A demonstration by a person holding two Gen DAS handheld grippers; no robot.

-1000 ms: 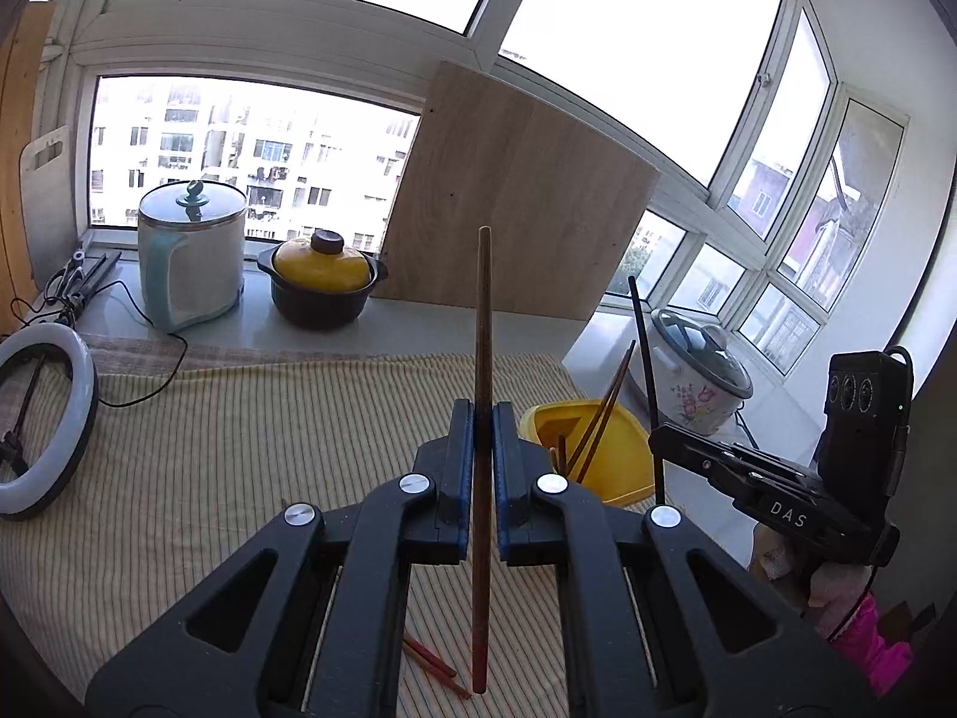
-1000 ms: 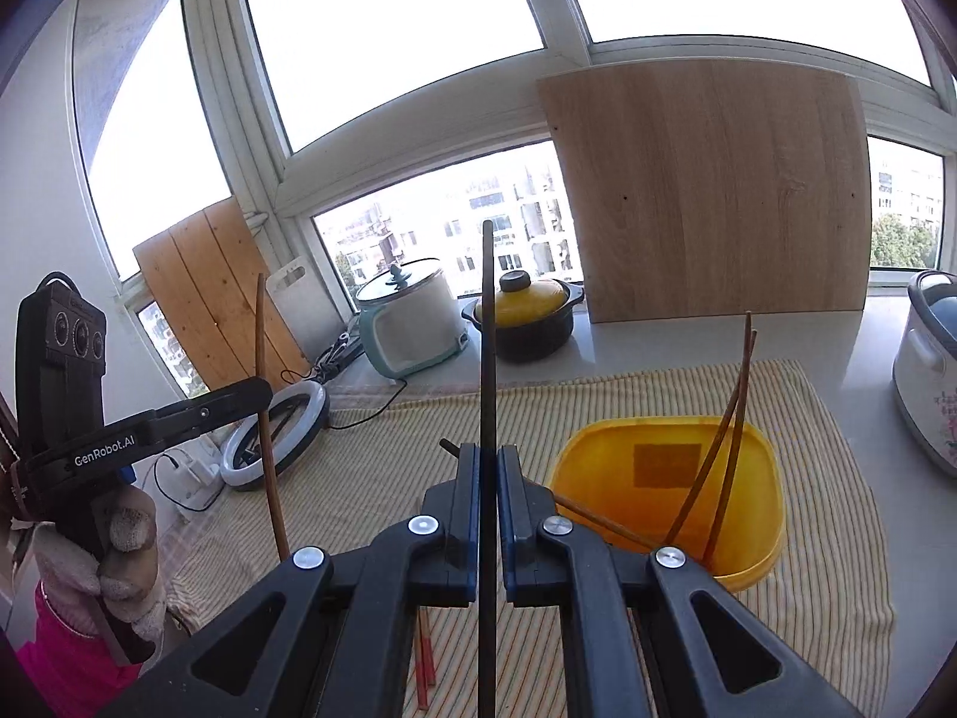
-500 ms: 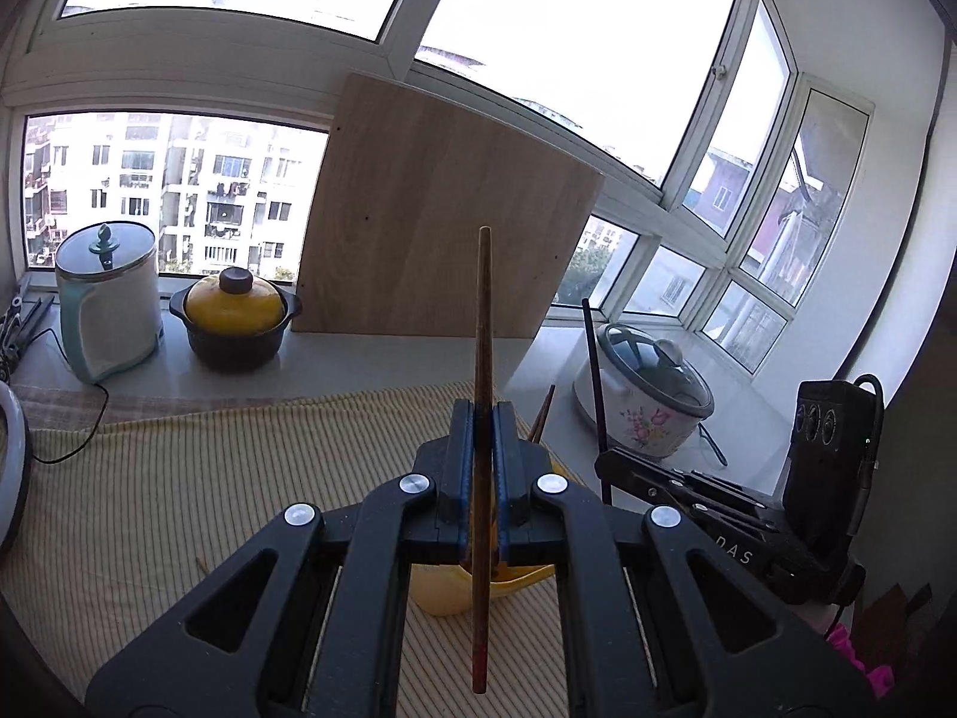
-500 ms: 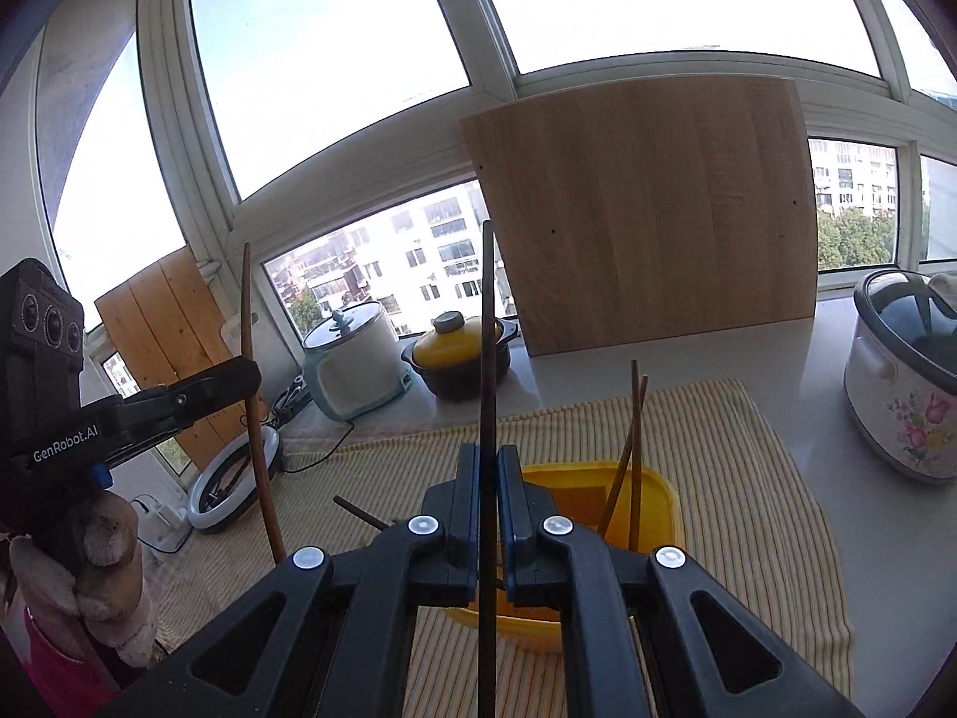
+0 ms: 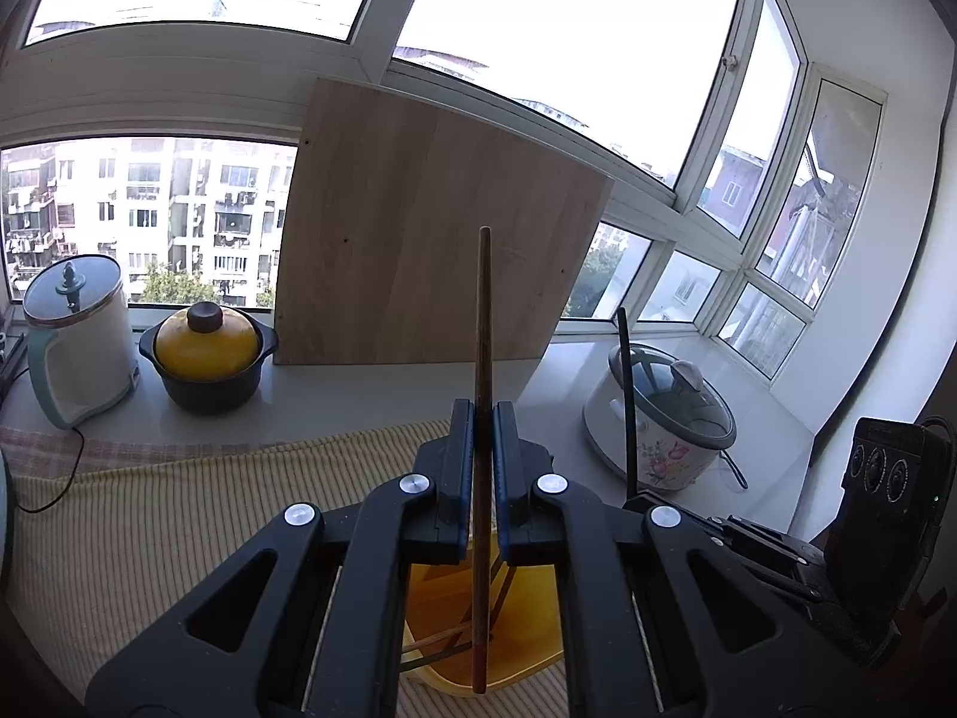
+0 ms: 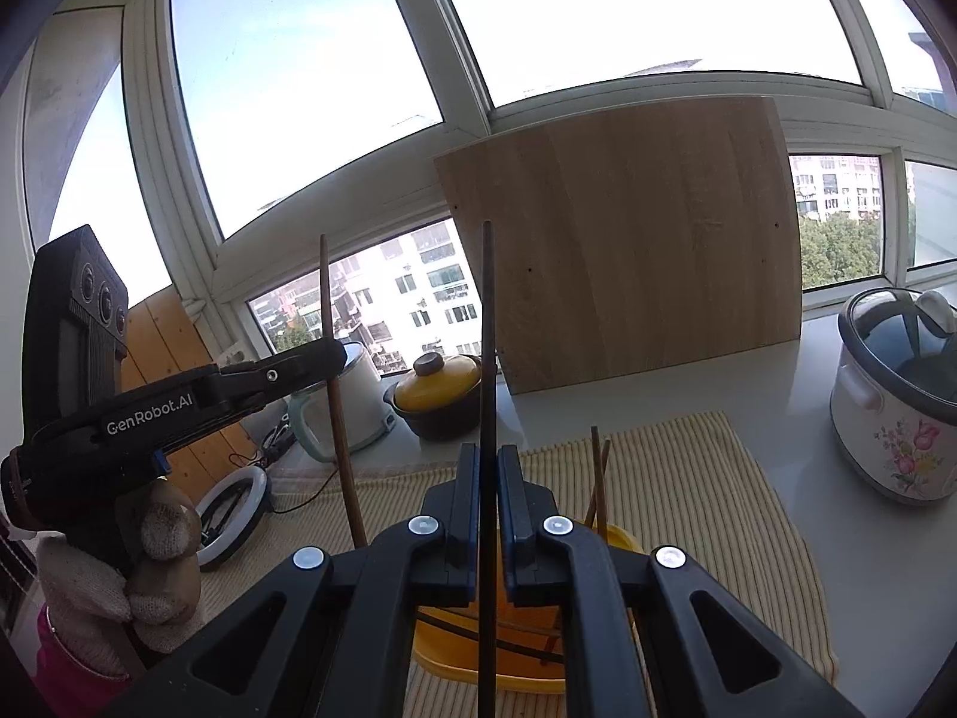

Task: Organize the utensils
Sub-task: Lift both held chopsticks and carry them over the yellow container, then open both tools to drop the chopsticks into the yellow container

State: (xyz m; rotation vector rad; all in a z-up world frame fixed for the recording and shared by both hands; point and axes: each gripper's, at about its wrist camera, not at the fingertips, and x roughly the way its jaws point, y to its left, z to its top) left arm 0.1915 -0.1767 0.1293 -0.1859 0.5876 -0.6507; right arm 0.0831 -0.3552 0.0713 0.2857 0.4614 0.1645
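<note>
My left gripper (image 5: pixel 477 472) is shut on a brown chopstick (image 5: pixel 482 323) held upright, its lower end over the yellow tub (image 5: pixel 526 628). My right gripper (image 6: pixel 489 496) is shut on a black chopstick (image 6: pixel 488 329), also upright, above the same yellow tub (image 6: pixel 442 652), which holds several chopsticks (image 6: pixel 598 478). The left gripper with its brown chopstick (image 6: pixel 335 395) shows at the left of the right wrist view. The right gripper's black chopstick (image 5: pixel 625 395) shows at the right of the left wrist view.
A striped yellow cloth (image 5: pixel 179 526) covers the counter. On the sill stand a white kettle (image 5: pixel 78 341), a yellow-lidded pot (image 5: pixel 206 359), a leaning wooden board (image 5: pixel 430 239) and a floral rice cooker (image 6: pixel 891 395). A ring light (image 6: pixel 230 514) lies at the left.
Both grippers have moved over the yellow tub, which now lies right beneath the fingers. Each chopstick stays clamped upright.
</note>
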